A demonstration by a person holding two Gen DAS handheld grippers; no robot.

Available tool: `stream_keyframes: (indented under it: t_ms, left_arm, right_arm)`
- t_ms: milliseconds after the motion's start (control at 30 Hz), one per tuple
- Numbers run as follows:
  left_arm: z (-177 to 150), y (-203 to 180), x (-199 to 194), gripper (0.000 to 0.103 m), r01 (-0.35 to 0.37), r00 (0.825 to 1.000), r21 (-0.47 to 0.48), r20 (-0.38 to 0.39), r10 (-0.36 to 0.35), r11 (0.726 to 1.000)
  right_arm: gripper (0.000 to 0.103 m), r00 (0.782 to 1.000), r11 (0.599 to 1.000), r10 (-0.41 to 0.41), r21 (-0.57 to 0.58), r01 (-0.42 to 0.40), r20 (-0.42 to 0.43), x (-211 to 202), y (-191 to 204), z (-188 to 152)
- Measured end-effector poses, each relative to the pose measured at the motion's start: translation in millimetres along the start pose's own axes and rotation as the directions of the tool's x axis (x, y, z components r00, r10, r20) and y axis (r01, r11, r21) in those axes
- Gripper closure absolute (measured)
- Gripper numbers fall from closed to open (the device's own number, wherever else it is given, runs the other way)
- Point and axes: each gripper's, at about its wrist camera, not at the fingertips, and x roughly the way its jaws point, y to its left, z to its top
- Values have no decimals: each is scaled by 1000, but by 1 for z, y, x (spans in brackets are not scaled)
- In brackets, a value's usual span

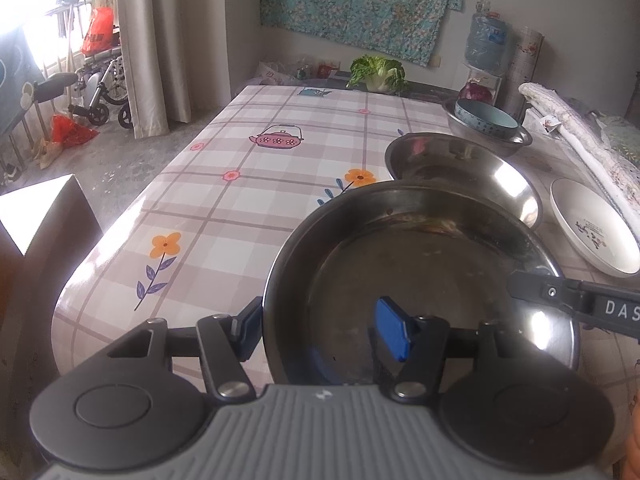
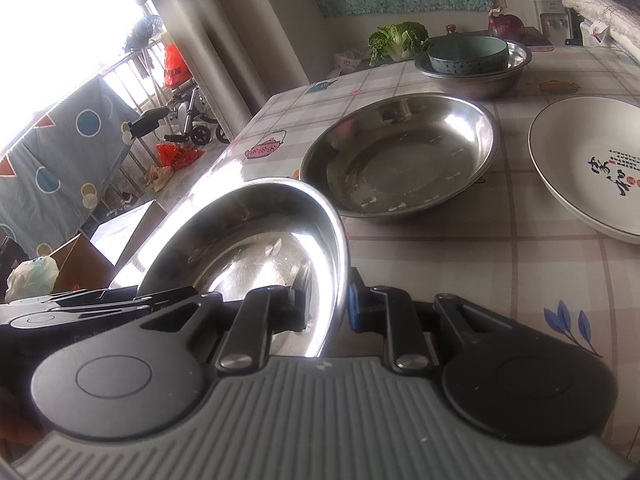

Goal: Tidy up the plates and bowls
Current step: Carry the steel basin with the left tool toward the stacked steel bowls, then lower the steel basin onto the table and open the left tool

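A steel plate [image 1: 420,264] is held near the table's front edge; it also shows in the right wrist view [image 2: 256,240], tilted. My left gripper [image 1: 320,332] straddles its left rim, jaws wide, not pinching. My right gripper [image 2: 328,304] is shut on its right rim; its finger shows in the left wrist view [image 1: 560,296]. A second steel plate [image 1: 460,168] [image 2: 400,156] lies just behind. A white printed plate [image 1: 592,228] [image 2: 588,168] lies to the right. A teal bowl [image 1: 486,118] [image 2: 468,54] sits inside a steel bowl [image 1: 516,140] [image 2: 480,80] at the back.
The table [image 1: 240,200] has a checked floral cloth. A cabbage [image 1: 378,74], a purple onion [image 2: 506,26] and a water jug [image 1: 486,42] stand at the far end. A rolled white cloth [image 1: 580,136] lies on the right. A cardboard box [image 2: 84,260] and a wheelchair [image 1: 100,88] are off the left side.
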Motion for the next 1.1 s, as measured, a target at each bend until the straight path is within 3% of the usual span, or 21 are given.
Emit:
stream_keyframes:
  t_ms: [600,1100]
  left_arm:
    - [20,-27,5,42,15,999,56,27,-17,998]
    - [78,-66,31,42,47,994,103,90,-56,994]
  right_arm:
    - [85,998,999,-16,46,14,52,-20,-20,10]
    - [83,991,994,-69,89,59,116,-11,-55,56]
